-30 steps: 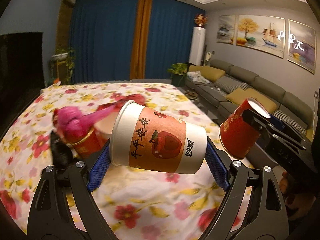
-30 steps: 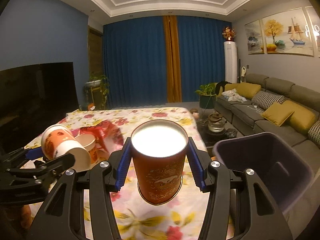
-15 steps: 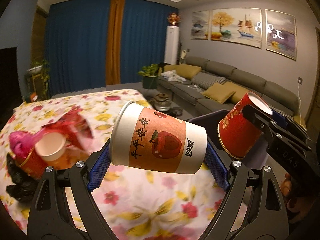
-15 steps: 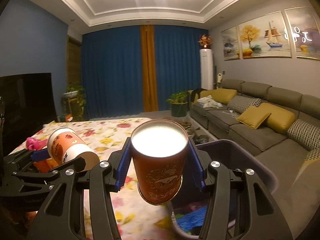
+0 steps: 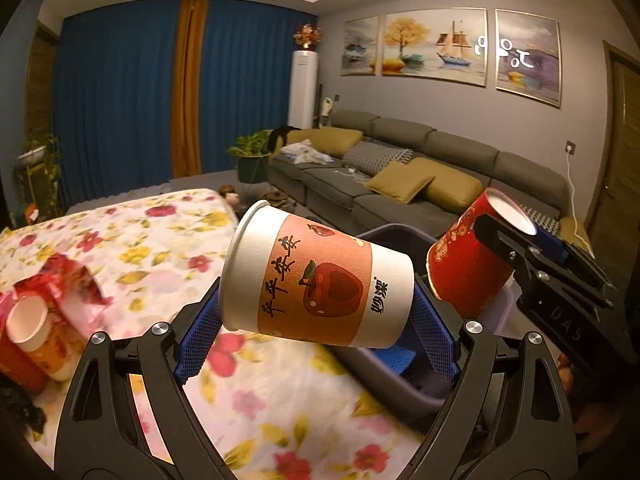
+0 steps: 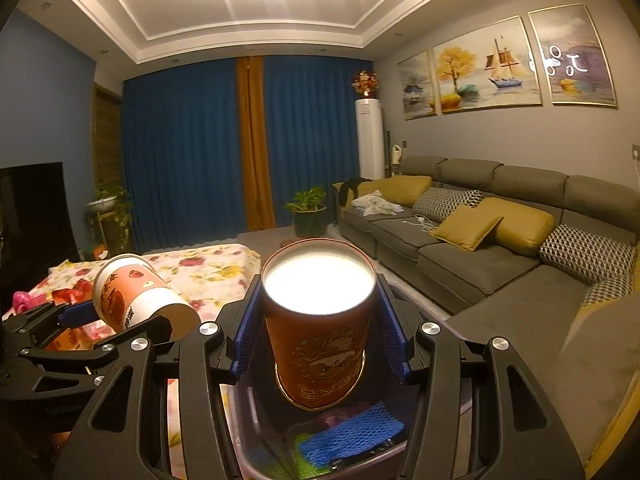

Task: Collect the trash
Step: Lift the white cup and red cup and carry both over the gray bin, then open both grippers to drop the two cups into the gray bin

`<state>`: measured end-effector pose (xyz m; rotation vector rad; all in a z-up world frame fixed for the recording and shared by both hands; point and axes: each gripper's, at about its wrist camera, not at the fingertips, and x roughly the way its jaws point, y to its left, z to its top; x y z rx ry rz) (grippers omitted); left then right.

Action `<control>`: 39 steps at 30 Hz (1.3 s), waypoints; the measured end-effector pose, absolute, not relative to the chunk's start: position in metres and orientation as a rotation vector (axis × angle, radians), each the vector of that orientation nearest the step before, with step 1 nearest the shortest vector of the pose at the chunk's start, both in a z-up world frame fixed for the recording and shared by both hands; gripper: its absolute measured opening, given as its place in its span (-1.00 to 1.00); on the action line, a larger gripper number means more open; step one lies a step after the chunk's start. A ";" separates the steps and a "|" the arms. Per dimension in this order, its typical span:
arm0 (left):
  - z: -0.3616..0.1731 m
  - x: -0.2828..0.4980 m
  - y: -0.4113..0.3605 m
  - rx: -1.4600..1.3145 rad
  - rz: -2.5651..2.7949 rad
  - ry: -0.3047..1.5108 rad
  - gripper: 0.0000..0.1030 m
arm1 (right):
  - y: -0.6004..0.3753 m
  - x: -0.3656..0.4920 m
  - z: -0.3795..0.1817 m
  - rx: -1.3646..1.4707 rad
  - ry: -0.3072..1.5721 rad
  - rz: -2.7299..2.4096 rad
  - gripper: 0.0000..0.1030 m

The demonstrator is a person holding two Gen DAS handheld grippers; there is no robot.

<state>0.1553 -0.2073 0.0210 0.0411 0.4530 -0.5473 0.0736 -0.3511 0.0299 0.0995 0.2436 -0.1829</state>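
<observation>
My left gripper [image 5: 316,320] is shut on a white paper cup with an orange apple band [image 5: 316,276], held sideways with its mouth to the left; the same cup [image 6: 132,296] shows at the left of the right wrist view. My right gripper [image 6: 320,336] is shut on a red paper cup [image 6: 320,332], upside down with its white base up, hanging over a dark plastic bin [image 6: 256,432]. In the left wrist view the red cup [image 5: 468,264] hangs tilted at the right above the bin [image 5: 396,236], beside the table's right edge.
A floral tablecloth [image 5: 168,248] covers the table. At its left stand more cups [image 5: 28,328], a red wrapper [image 5: 68,276] and a black bag [image 5: 16,408]. Blue netting [image 6: 348,436] lies in the bin. A grey sofa [image 6: 500,248] runs along the right wall.
Both grippers have swung right with their cups, off the table's middle toward the bin. The bin now lies under the red cup. The trash pile has slid to the left edge.
</observation>
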 end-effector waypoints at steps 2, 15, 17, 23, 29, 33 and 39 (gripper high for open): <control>0.020 0.158 -0.215 0.043 -0.562 0.452 0.66 | -0.357 0.074 0.029 0.105 0.245 -0.196 0.03; 0.009 0.178 -0.252 0.051 -0.619 0.473 0.66 | -0.379 0.078 0.020 0.128 0.257 -0.256 0.03; 0.007 0.181 -0.253 0.047 -0.620 0.482 0.66 | -0.382 0.079 0.019 0.133 0.258 -0.263 0.03; 0.002 0.188 -0.262 0.042 -0.625 0.499 0.66 | -0.388 0.082 0.016 0.139 0.264 -0.274 0.03; -0.003 0.192 -0.267 0.042 -0.635 0.518 0.66 | -0.391 0.086 0.017 0.150 0.260 -0.281 0.04; -0.008 0.199 -0.268 0.043 -0.648 0.535 0.67 | -0.393 0.088 0.017 0.158 0.254 -0.278 0.05; -0.017 0.204 -0.270 0.035 -0.686 0.566 0.68 | -0.397 0.085 0.017 0.186 0.240 -0.289 0.35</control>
